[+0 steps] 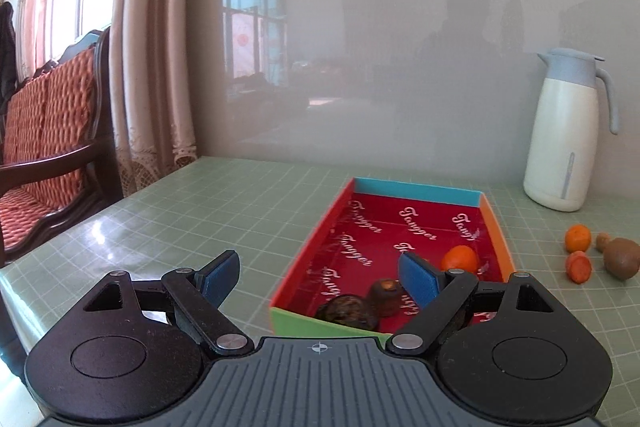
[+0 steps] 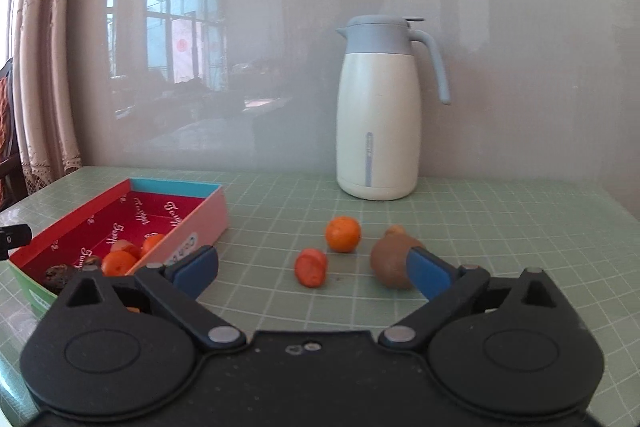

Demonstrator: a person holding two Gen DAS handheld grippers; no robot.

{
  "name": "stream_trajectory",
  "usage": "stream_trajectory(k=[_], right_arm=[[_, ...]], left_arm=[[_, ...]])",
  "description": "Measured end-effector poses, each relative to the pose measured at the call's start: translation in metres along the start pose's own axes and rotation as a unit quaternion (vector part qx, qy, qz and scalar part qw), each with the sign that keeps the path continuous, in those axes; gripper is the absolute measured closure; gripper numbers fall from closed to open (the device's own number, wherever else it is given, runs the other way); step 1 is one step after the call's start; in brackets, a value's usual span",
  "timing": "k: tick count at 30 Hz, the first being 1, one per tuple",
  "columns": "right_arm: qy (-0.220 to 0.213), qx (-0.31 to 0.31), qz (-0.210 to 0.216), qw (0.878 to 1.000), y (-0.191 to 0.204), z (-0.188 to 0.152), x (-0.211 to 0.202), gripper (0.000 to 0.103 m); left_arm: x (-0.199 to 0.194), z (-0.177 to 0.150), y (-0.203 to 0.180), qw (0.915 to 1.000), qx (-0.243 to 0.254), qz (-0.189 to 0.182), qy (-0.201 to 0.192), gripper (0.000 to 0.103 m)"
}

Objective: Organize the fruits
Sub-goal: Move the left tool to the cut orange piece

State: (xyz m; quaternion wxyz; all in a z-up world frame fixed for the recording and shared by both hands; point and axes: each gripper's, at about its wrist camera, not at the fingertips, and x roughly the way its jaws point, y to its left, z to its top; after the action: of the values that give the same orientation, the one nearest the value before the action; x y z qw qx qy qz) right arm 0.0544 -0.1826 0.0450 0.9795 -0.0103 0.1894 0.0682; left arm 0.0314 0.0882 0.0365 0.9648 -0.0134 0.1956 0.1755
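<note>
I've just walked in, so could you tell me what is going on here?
A person is sorting fruit into the red box with two handheld grippers. Both the left gripper and the right gripper are open and empty. The box holds a few pieces; a tangerine, another orange fruit and a kiwi lie on the table.

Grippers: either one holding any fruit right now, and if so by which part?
Nothing is held. The left gripper is open above the box's near end; the right gripper is open over the mat, fruit loose ahead of it.
</note>
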Motion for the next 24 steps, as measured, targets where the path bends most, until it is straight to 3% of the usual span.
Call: stream_trajectory(k=[12, 24], right_arm=[[0.011, 0.058, -0.101, 0.993, -0.068, -0.011, -0.021, 0.0], [0.015, 0.119, -0.246, 0.962, -0.128, -0.026, -0.041, 0.0]], left_arm=[[-0.002, 0.001, -0.066, 0.9966, 0.039, -0.072, 0.003, 0.017], [-0.001, 0.003, -0.138, 0.9867, 0.076, -0.141, 0.027, 0.017]])
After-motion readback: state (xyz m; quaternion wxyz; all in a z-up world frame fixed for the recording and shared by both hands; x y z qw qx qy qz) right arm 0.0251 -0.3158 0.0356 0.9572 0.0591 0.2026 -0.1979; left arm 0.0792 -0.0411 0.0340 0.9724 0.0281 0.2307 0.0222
